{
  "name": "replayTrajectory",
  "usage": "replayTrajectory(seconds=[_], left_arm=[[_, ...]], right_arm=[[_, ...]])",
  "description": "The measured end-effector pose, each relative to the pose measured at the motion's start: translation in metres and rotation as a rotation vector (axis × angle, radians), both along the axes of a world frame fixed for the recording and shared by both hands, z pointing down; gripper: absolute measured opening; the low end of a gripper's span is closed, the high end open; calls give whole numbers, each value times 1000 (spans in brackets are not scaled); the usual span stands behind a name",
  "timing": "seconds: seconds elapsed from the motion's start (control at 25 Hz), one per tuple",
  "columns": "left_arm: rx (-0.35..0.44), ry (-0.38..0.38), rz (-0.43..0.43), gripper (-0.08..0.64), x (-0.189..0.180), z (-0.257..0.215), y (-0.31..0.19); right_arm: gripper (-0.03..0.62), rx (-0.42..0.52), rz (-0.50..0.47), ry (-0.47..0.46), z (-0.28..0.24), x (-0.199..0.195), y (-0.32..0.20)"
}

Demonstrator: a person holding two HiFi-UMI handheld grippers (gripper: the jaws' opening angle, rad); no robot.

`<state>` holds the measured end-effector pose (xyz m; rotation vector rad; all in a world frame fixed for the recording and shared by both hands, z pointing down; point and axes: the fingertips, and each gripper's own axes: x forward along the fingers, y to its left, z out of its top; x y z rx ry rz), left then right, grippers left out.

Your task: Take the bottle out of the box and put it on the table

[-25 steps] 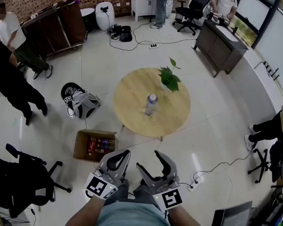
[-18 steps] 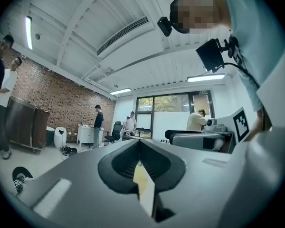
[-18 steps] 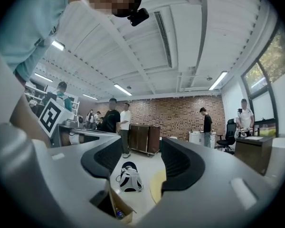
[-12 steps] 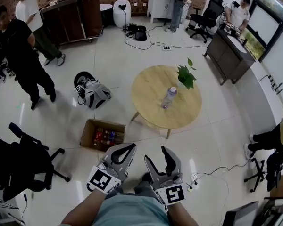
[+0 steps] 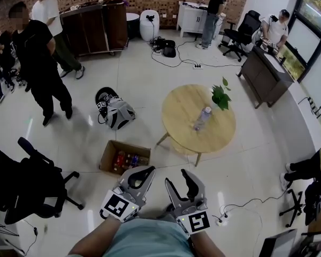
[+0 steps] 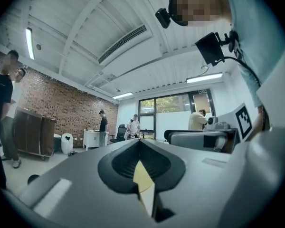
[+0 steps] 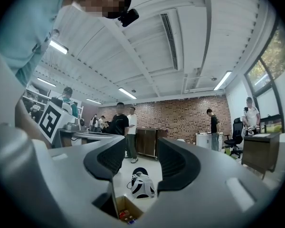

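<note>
holding left claw (image 5: 143, 171) pressed together and right claw (image 5: 177, 178) half spread, just closing, both empty and level, probably between reaches, with box (image 5: 108, 154) just ahead below and bottle (image 5: 202, 118) standing on table (image 5: 182, 106) beyond.

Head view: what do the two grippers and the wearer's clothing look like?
Both the left gripper and right gripper are grey with curved jaws lined in black pads; each carries a white cube with black square markers. The person wears a pale teal shirt.
</note>
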<state>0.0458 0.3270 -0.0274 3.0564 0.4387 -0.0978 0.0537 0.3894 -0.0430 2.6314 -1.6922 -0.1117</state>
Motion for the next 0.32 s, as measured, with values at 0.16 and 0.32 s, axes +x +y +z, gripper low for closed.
replayTrajectory(seconds=[0.16,0.32], left_arm=[[2,1,5,11,0,1,7],[-2,3,11,11,3,-1,19]], right_arm=[[203,28,-17,12,-7,-1,-1],[190,35,-33,22,-12,2,5]])
